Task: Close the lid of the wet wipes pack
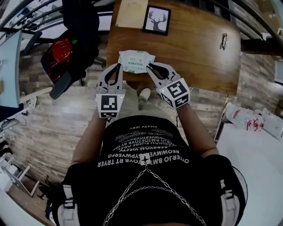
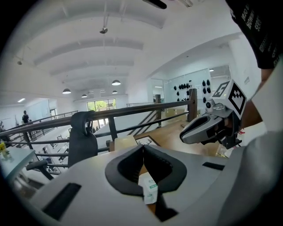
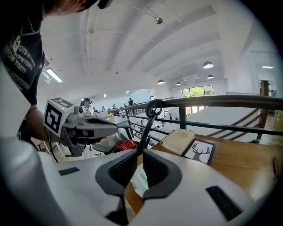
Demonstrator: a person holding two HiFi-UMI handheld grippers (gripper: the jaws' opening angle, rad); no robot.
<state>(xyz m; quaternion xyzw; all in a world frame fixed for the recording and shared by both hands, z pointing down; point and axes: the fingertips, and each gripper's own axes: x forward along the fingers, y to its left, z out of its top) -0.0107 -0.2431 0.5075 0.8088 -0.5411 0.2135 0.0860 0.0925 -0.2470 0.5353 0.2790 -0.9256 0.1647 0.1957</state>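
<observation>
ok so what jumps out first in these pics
The white wet wipes pack lies near the front edge of the wooden table, with the left gripper and right gripper pointing at it from either side, jaws together. Further back on the table, a framed deer picture stands out.

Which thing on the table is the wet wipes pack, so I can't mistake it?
Find the brown wooden table; the wet wipes pack lies at its near edge, right ahead of the left gripper and right gripper. It is the only soft white pouch with green print, unlike the black-framed deer picture and tan board farther back.
</observation>
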